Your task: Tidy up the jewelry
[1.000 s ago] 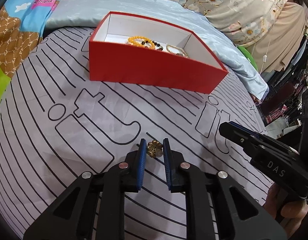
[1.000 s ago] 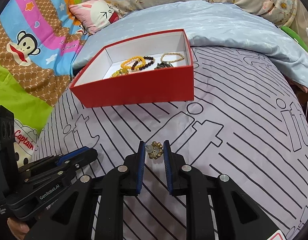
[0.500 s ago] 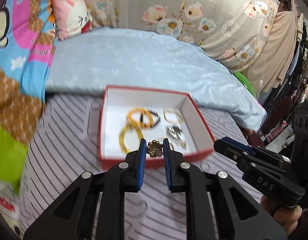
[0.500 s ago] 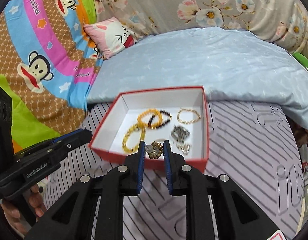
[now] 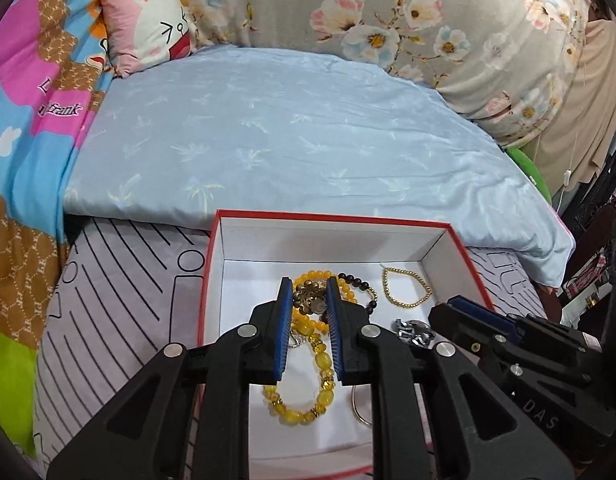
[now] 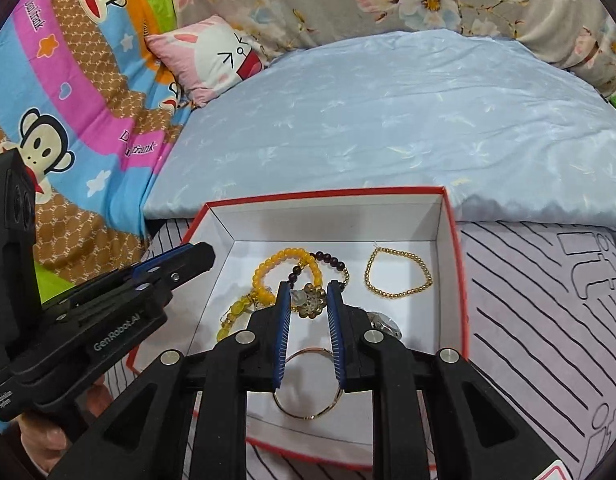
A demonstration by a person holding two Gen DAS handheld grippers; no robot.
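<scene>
My left gripper (image 5: 308, 298) and my right gripper (image 6: 308, 300) are each shut on a bronze flower-shaped brooch, one in the left wrist view (image 5: 308, 300), one in the right wrist view (image 6: 310, 300). Both are held over the open red box (image 5: 332, 215) with white inside (image 6: 328, 194). In the box lie a yellow bead bracelet (image 5: 304, 396), an orange bead bracelet (image 6: 286, 266), a dark bead bracelet (image 6: 328, 260), a gold bead bracelet (image 6: 398, 274), a thin gold bangle (image 6: 308, 412) and a silver piece (image 5: 414, 330). The right gripper's body shows at right (image 5: 508, 344), the left's at left (image 6: 108, 304).
The box sits on a lilac sheet with black line pattern (image 6: 528, 300). A pale blue quilt (image 5: 288, 128) lies just behind it. A colourful monkey-print blanket (image 6: 68, 100) and a pink rabbit pillow (image 6: 212, 56) are at the left, floral bedding behind.
Both grippers lifted their brooches off the striped sheet and carried them forward over the red box. The box is now directly below the fingertips.
</scene>
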